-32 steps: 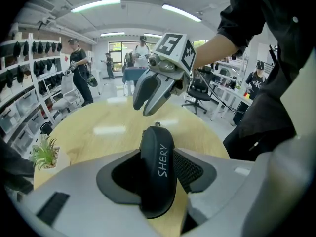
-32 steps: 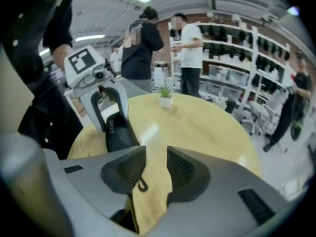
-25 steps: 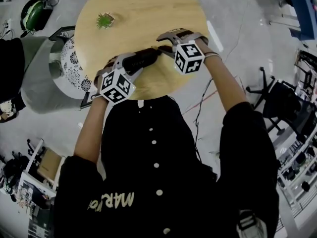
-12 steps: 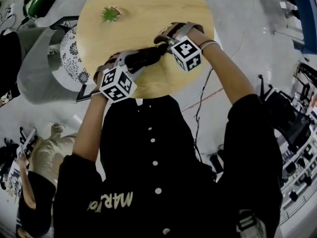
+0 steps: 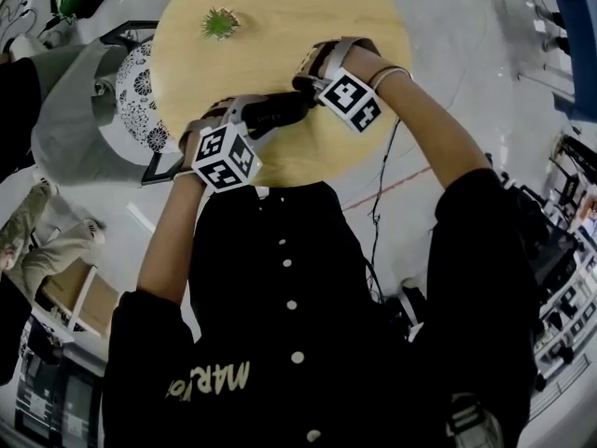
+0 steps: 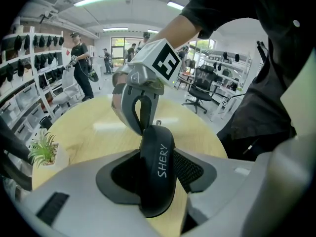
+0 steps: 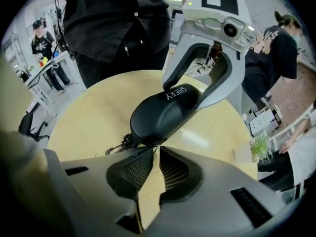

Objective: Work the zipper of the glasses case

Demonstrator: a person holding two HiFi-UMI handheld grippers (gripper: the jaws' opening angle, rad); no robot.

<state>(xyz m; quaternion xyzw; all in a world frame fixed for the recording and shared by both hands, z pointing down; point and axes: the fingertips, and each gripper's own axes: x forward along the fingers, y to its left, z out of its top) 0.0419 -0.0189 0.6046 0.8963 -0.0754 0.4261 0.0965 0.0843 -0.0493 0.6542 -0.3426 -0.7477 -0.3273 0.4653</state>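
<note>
Over the round tabletop (image 5: 280, 17), a black glasses case (image 5: 275, 112) sits between both grippers.
Left gripper (image 6: 157, 169) fingers (image 6: 190, 169) clamp one end; right gripper (image 7: 154, 152) fingers (image 7: 173, 172) are closing, a sliver apart at the other end, zipper pull (image 7: 118, 146) just beside them.

- The left gripper (image 6: 158, 173) clamps a black case (image 6: 159, 152) between its pads.
- Just beyond, the right gripper (image 6: 142, 125) is closing its jaws at the case's far end; what is between them is unclear.
- A plant (image 6: 43, 149) stands far left on the table (image 6: 94, 132).
</note>
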